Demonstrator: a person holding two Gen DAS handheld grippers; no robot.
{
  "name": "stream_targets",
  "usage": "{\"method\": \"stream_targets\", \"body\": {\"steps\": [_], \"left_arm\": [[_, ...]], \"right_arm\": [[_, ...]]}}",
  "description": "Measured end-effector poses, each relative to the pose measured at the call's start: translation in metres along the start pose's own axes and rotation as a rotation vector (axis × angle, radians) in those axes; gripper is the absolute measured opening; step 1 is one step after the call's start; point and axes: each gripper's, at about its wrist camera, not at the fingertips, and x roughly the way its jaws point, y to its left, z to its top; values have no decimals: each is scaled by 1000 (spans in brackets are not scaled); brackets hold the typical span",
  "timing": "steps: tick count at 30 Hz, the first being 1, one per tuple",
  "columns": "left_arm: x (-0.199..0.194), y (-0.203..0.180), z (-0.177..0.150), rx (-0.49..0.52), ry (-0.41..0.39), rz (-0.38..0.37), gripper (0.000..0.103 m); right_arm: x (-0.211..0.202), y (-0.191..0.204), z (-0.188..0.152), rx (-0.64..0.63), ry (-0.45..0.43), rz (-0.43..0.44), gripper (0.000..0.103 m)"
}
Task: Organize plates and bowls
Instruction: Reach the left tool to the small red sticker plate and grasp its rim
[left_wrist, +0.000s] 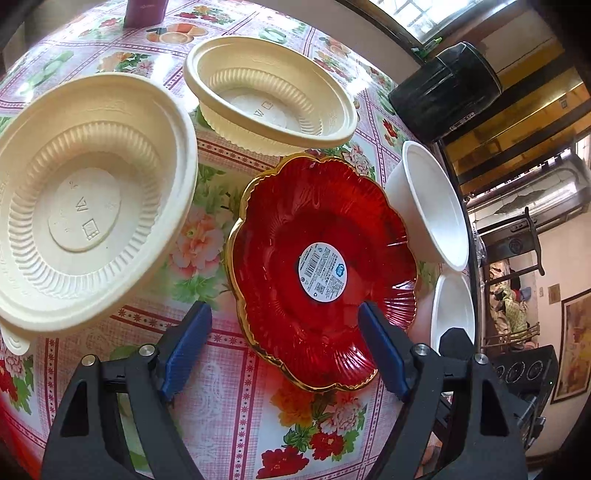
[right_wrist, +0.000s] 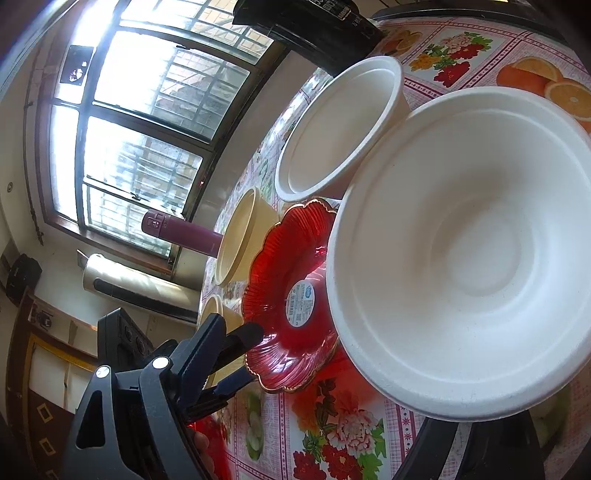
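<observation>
A red scalloped plate (left_wrist: 317, 266) with a gold rim and a round white sticker lies on the floral tablecloth. My left gripper (left_wrist: 284, 325) is open, its blue pads on either side of the plate's near left edge. Two cream ribbed bowls (left_wrist: 85, 199) (left_wrist: 269, 96) stand left and behind. Two white bowls (left_wrist: 432, 203) (left_wrist: 452, 310) stand at the right. In the right wrist view a large white bowl (right_wrist: 472, 251) fills the right side, close to the camera. The red plate (right_wrist: 291, 295) lies beyond it. The right gripper's own fingertips are hidden.
A second white bowl (right_wrist: 340, 129) and a cream bowl (right_wrist: 240, 236) stand further back. A maroon flask (right_wrist: 181, 232) stands near the window. A black cylinder (left_wrist: 443, 92) sits at the table's far right edge. The left gripper (right_wrist: 229, 354) shows at lower left.
</observation>
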Motion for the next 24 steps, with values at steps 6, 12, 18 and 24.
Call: {"method": "stream_targets", "body": {"steps": [6,12,18,24], "left_arm": [[2,0,4,19,-47,-10,82],[6,-3,8,57,-105,19,81],[11,-4,12,86,-120,17,54],[10,6,11,98,-138,59,20]], "right_arm": [[10,9,1,-61,39,-49,88],[12,11,0,-106,39,-53,86],[13,-14,2,23,45,-49,19],[10,-22,3,55,44,-57,9]]}}
